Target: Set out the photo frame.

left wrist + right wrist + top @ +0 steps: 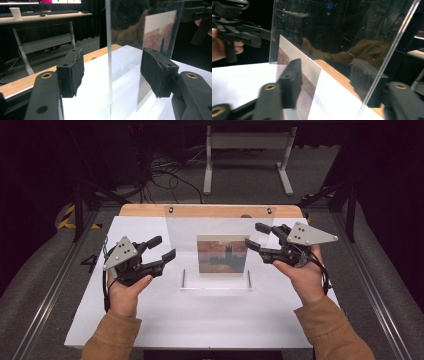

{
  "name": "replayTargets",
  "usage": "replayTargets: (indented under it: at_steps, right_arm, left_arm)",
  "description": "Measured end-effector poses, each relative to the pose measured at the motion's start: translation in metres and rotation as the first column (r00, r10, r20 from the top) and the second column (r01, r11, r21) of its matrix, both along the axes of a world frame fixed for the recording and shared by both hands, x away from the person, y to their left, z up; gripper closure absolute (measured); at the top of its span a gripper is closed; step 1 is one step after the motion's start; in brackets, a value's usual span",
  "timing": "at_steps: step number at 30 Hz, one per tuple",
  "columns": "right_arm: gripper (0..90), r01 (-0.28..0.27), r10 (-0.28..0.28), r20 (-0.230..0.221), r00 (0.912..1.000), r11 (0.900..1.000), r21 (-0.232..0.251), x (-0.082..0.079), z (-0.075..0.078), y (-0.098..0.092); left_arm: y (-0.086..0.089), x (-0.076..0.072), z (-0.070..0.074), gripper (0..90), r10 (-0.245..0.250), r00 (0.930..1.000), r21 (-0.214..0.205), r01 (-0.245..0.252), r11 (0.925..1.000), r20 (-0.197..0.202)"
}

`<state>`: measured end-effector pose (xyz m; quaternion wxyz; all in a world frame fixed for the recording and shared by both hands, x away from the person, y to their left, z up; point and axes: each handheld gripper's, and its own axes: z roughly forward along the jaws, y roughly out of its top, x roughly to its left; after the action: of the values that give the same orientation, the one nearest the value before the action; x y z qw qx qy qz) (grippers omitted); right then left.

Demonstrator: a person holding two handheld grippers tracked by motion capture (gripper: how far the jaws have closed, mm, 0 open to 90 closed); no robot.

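Clear acrylic frame (220, 245) stands upright mid-frame on the white table (200, 315), one reddish painted picture (223, 254) inside it. Two grippers flank it: left gripper (167, 249) at centre-left, jaws apart around the pane's edge; right gripper (256, 236) at centre-right, jaws apart likewise. No readable writing.

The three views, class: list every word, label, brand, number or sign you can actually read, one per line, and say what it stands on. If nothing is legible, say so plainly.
No readable text anywhere.
The picture in the clear acrylic stand: a painted scene in reds and blues, no caption legible.
The monitor strip at the top of the left gripper view: coloured patches, too blurred to read.
The white cup on the far desk: no print visible.
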<state>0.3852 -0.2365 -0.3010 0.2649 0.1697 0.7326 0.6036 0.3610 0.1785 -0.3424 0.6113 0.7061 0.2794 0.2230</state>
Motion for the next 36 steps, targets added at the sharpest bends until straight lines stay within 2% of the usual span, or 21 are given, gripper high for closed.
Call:
replayTargets:
  at_steps: [4, 10, 15, 20, 30, 34, 36]
  right_arm:
    - [37.5, 0.007, -0.007, -0.011, 0.9999, 1.0, -0.005, 0.006, -0.002, -0.001]
    - [27.6, 0.039, -0.039, -0.033, 0.9987, 0.9992, -0.002, 0.01, -0.004, -0.002]
    - [18.1, 0.075, -0.076, -0.048, 0.9959, 0.9969, -0.022, 0.01, -0.003, -0.003]
    - [15.9, 0.108, -0.11, -0.058, 0.9923, 0.9935, -0.038, 0.008, -0.001, -0.008]
    - [16.2, 0.14, -0.145, -0.087, 0.9855, 0.988, -0.065, -0.015, 0.003, -0.032]
    - [15.6, 0.156, -0.165, -0.103, 0.9809, 0.984, -0.085, -0.024, 0.0, -0.043]
    - [15.1, 0.178, -0.189, -0.117, 0.975, 0.9792, -0.096, -0.028, -0.002, -0.049]
  left_arm:
    - [0.004, -0.001, -0.003, 34.9, 0.009, 0.9999, 0.007, -0.009, 0.9999, -0.005]
    - [0.012, -0.005, -0.009, 33.1, 0.029, 0.9993, 0.016, -0.028, 0.9995, -0.022]
    - [0.019, -0.009, -0.012, 28.9, 0.045, 0.9983, 0.024, -0.044, 0.9987, -0.037]
    - [0.023, -0.013, -0.014, 25.8, 0.05, 0.9978, 0.035, -0.049, 0.9982, -0.042]
    - [0.036, -0.027, -0.017, 22.6, 0.051, 0.997, 0.06, -0.047, 0.9971, -0.059]
    - [0.044, -0.032, -0.02, 20.7, 0.06, 0.996, 0.074, -0.055, 0.9958, -0.066]
    - [0.048, -0.035, -0.022, 18.8, 0.071, 0.9951, 0.083, -0.065, 0.9944, -0.069]
